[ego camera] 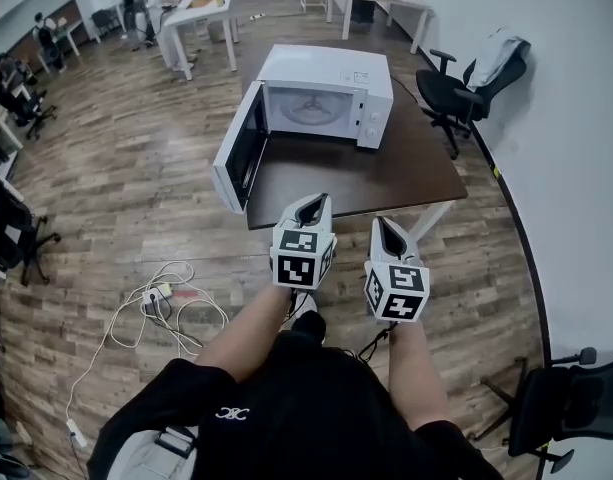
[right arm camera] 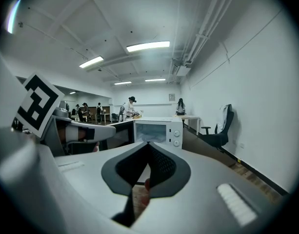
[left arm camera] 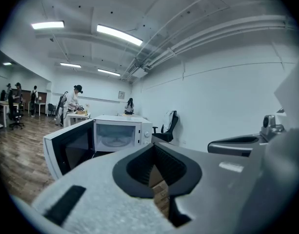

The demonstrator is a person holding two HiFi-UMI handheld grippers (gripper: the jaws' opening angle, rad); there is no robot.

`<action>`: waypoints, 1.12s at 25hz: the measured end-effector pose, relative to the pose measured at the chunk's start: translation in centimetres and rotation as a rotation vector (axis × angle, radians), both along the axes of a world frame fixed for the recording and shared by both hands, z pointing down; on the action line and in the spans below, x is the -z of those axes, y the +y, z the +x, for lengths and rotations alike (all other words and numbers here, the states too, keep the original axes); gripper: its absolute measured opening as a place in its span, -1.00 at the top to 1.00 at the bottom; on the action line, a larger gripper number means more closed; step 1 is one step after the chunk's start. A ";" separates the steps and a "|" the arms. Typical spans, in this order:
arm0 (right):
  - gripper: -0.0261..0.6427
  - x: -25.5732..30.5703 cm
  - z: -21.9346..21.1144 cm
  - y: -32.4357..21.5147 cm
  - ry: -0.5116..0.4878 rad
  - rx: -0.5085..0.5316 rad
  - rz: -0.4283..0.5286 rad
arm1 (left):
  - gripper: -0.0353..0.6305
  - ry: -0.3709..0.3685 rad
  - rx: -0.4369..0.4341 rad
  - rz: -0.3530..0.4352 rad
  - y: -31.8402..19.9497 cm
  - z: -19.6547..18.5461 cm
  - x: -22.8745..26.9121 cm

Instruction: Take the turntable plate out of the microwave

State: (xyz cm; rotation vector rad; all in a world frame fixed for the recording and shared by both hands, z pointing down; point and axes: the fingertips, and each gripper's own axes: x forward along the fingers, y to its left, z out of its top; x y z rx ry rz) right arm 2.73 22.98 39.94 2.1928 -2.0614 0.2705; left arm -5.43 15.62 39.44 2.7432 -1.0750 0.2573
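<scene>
The white microwave (ego camera: pixel 326 93) stands on a dark brown table (ego camera: pixel 386 173), its door (ego camera: pixel 238 148) swung open to the left. Inside it the glass turntable plate (ego camera: pixel 308 108) lies flat; the same plate (left arm camera: pixel 112 141) shows faintly in the left gripper view. My left gripper (ego camera: pixel 314 203) and right gripper (ego camera: pixel 384 226) hover side by side over the table's near edge, well short of the microwave. Both are shut and hold nothing. In their own views the left gripper (left arm camera: pixel 156 145) and the right gripper (right arm camera: pixel 148 144) point at the microwave (right arm camera: pixel 156 130).
A black office chair (ego camera: pixel 451 93) stands right of the table beside the white wall. White cables (ego camera: pixel 161 303) lie on the wood floor to my left. White desks (ego camera: pixel 201 18) and several people are far behind. Another chair (ego camera: pixel 571 408) sits at the near right.
</scene>
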 end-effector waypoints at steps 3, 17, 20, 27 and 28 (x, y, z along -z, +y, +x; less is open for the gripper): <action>0.90 0.1 1.8 -3.7 -0.005 -0.001 -0.010 | 0.87 -0.003 -0.001 -0.013 -3.7 1.7 -0.2; 0.90 -0.7 6.3 -19.6 -0.009 0.059 -0.050 | 0.87 -0.010 0.052 -0.050 -19.1 5.9 -1.4; 0.90 -0.7 6.5 -22.6 -0.008 0.078 -0.048 | 0.87 -0.008 0.065 -0.037 -21.9 6.2 -1.2; 0.90 -0.8 6.2 -27.7 -0.021 0.107 -0.043 | 0.87 -0.024 0.085 -0.038 -26.4 6.5 -1.7; 0.90 -1.0 6.2 -28.1 -0.025 0.109 -0.045 | 0.87 -0.030 0.085 -0.038 -26.7 6.5 -1.9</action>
